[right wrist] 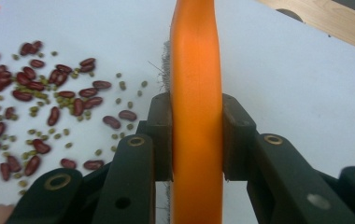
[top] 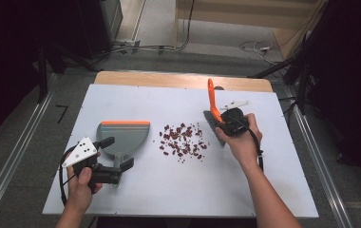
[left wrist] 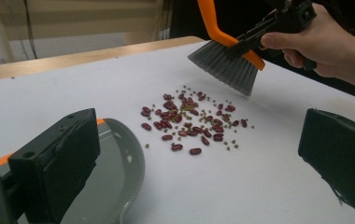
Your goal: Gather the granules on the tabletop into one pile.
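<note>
A grey dustpan [top: 123, 134] with an orange front edge lies on the left of the white table [top: 245, 190]. My left gripper [top: 117, 153] stands open over its rear part, one jaw on each side of the handle's neck. In the left gripper view the dustpan's curved rim [left wrist: 131, 172] sits beside the near jaw of my left gripper [left wrist: 199, 158]. Red and small green beans [top: 182, 141] [left wrist: 190, 120] [right wrist: 35, 102] are scattered mid-table. My right gripper [top: 231, 122] [right wrist: 196, 135] is shut on the orange brush [top: 211, 97] [left wrist: 226, 63] [right wrist: 196, 93], holding its bristles just right of the beans.
A small white strip [top: 235, 103] lies behind the brush. A wooden edge [top: 178, 80] runs along the table's far side. Metal rails flank the table, and cables [top: 257, 46] lie on the floor beyond it. Bare board shows in front of the beans.
</note>
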### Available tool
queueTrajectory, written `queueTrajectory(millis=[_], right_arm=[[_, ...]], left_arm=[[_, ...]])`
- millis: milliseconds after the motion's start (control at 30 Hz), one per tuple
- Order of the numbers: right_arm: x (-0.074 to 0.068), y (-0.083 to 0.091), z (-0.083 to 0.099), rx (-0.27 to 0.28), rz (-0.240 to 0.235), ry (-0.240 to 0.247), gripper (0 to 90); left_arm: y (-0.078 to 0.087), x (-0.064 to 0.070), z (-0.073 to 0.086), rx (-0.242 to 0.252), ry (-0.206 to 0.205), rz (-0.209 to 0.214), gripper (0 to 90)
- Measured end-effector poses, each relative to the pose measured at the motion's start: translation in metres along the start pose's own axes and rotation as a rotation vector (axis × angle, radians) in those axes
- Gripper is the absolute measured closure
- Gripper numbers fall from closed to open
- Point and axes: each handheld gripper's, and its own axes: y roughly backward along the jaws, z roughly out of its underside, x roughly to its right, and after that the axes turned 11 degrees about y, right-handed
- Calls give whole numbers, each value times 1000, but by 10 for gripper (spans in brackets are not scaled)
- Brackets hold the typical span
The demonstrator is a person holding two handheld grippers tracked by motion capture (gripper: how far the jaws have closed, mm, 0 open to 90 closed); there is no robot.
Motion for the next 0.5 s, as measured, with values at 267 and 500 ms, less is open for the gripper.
queueTrajectory(millis=[267, 500], right_arm=[[-18, -30, -30, -128, 61, 91, 686], [-43, -40, -44, -167, 37, 145, 692]], left_arm=[[0, -2, 2, -3, 4, -2, 0], [-1, -2, 3, -12, 0, -1, 0]])
